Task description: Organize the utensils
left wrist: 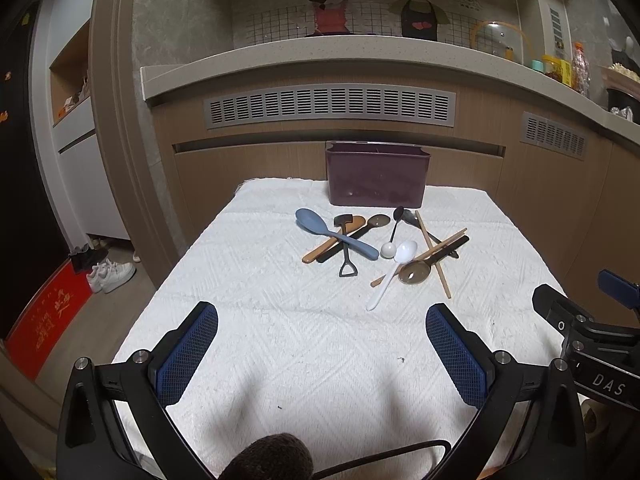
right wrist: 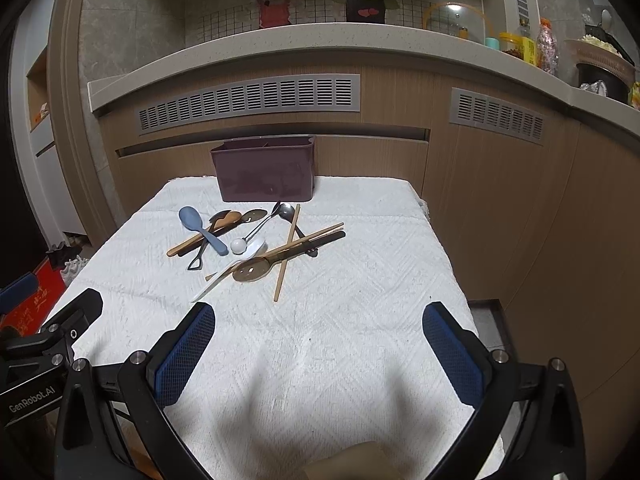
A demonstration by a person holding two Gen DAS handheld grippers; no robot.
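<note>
Fingers (left wrist: pixel 188 356) spread wide, empty; utensils (left wrist: pixel 380 246) lie crisscrossed, seemingly tangled, before maroon bin (left wrist: pixel 378 178).

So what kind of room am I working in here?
Most likely a home kitchen: a stone countertop with jars and a glass pot lid, a cartoon cook mural on the tiles, and utensils heaped before a maroon caddy on a white towel.

The bin (left wrist: pixel 378 178) interior is hidden behind its front wall. In the utensil pile (left wrist: pixel 380 246), crossing handles cover one another. The right gripper (left wrist: pixel 592 336) is cut off at the frame edge, possibly open.
</note>
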